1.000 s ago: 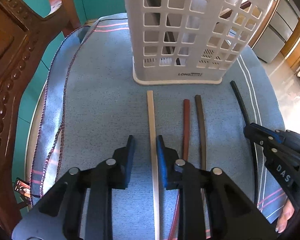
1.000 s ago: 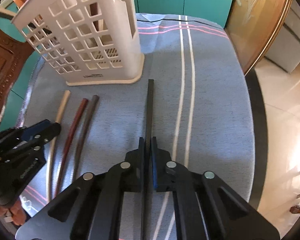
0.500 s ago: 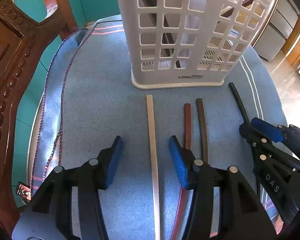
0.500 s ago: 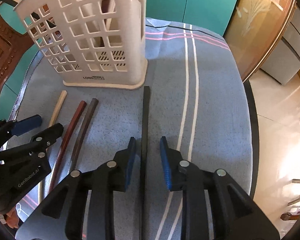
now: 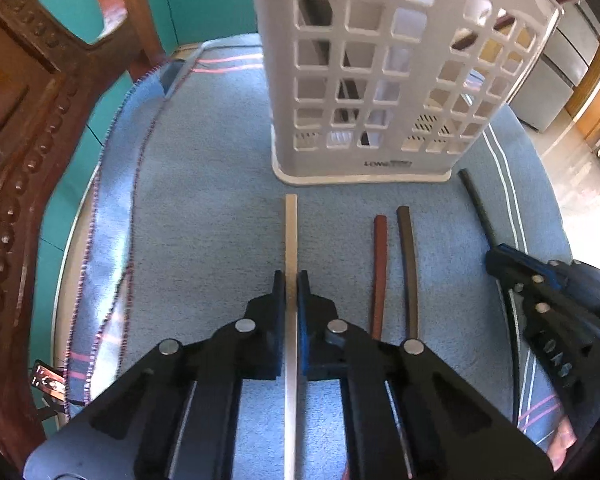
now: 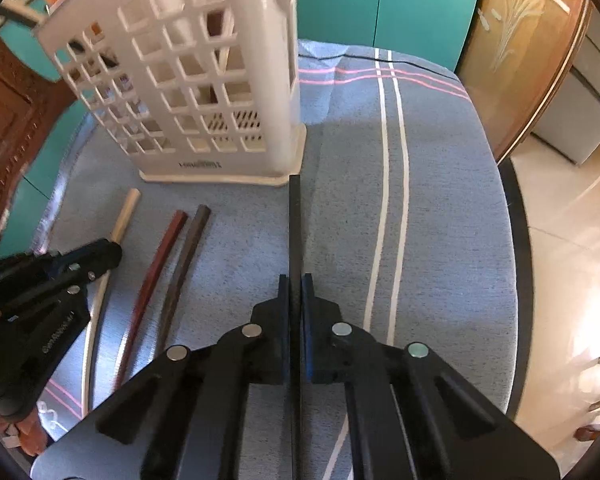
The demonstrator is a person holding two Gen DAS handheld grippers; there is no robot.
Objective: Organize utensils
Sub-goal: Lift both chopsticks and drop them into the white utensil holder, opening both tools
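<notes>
Several chopsticks lie side by side on the blue cloth in front of a white lattice basket. My left gripper is shut on the cream chopstick, whose far end points at the basket's base. The right gripper is shut on the black chopstick, which also points at the basket. Between them rest a red chopstick and a dark brown chopstick. Dark utensils stand inside the basket. Each gripper shows at the edge of the other's view.
A carved wooden chair stands close on the left of the table. The striped blue cloth covers the round table, whose edge falls off to the right toward the floor. Teal cabinet doors are behind.
Both grippers opened wide half a second ago and have now closed again, the left on the cream chopstick and the right on the black one. The hands barely moved.
</notes>
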